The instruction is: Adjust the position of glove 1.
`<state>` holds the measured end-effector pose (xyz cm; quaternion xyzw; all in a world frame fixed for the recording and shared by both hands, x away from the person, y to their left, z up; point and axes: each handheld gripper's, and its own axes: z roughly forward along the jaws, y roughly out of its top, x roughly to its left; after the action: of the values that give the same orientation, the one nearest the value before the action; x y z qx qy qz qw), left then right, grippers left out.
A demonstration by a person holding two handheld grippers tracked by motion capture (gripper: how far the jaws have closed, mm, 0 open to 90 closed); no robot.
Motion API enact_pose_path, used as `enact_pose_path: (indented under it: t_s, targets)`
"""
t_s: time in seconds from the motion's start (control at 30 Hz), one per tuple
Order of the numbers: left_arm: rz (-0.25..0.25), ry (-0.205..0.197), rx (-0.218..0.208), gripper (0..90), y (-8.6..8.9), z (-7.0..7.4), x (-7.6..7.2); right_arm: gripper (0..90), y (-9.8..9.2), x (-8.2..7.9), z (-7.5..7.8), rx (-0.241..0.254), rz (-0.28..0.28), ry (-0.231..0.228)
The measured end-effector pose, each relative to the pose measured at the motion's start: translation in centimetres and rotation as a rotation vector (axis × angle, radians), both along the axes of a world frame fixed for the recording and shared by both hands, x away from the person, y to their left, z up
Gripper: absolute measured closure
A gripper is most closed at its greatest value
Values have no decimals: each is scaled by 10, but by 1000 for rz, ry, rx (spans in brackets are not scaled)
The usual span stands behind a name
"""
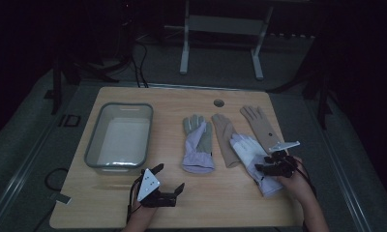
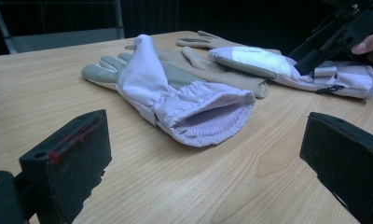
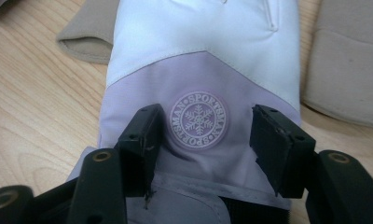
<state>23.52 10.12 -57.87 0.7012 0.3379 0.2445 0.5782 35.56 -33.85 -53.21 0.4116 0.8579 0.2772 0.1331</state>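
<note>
My right gripper straddles the white-and-lilac ski glove, jaws open.
Slippery fabric may slide free when I pinch.

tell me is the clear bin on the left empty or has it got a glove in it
Empty: the clear bin shows just its bare pale bottom, and all four gloves lie out on the table.

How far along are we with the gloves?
Nothing looks done: the clear bin holds nothing, and all four gloves lie on the table. In hand: the right tool straddles the white-lilac glove, not yet clamped. Left tool waits open.
</note>
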Motion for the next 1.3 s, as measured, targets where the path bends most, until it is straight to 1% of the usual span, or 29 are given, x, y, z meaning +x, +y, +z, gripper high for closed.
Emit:
enact_pose_path:
  t_s: [0.07,0.1,0.17,0.2,0.3,0.37,0.4,0.43,0.53,0.57,0.67,0.77,0.87,1.03,1.1,1.17,1.3]
  targets:
    - [0,-2,1,20,0,0,0,465,-1,1,-2,17,7,7]
    - [-1,-3,3,20,0,0,0,512,-1,1,-3,29,11,15]
    - [0,0,1,20,0,0,0,599,-1,-2,-3,42,29,13]
    - [2,1,-3,20,0,0,0,617,0,-3,-2,42,31,9]
    - [2,3,-3,20,0,0,0,637,2,-6,-1,43,2,11]
    - [2,2,0,20,0,0,0,654,2,-8,0,78,-37,14]
    - [3,2,0,20,0,0,0,673,2,-10,2,87,-57,6]
    - [3,2,0,20,0,0,0,686,2,-12,4,95,-70,6]
    - [3,2,-1,20,0,0,0,726,6,-20,14,86,-95,-8]
    - [3,2,-1,20,0,0,0,738,6,-24,19,100,-113,-13]
    - [4,-1,-1,20,0,0,0,748,7,-31,32,136,-138,-24]
    - [4,-1,0,20,0,0,0,751,10,-40,47,140,-164,-69]
    - [4,-2,1,20,0,0,0,753,14,-45,60,158,-181,-100]
    - [5,-2,-3,20,0,0,0,760,23,-47,79,177,-203,-129]
    - [4,-2,0,20,0,0,0,760,26,-46,86,201,-220,-143]
    - [3,-3,1,20,0,0,0,760,32,-45,94,197,-228,-160]
    - [3,-3,0,20,0,0,0,760,49,-40,106,211,-196,-190]
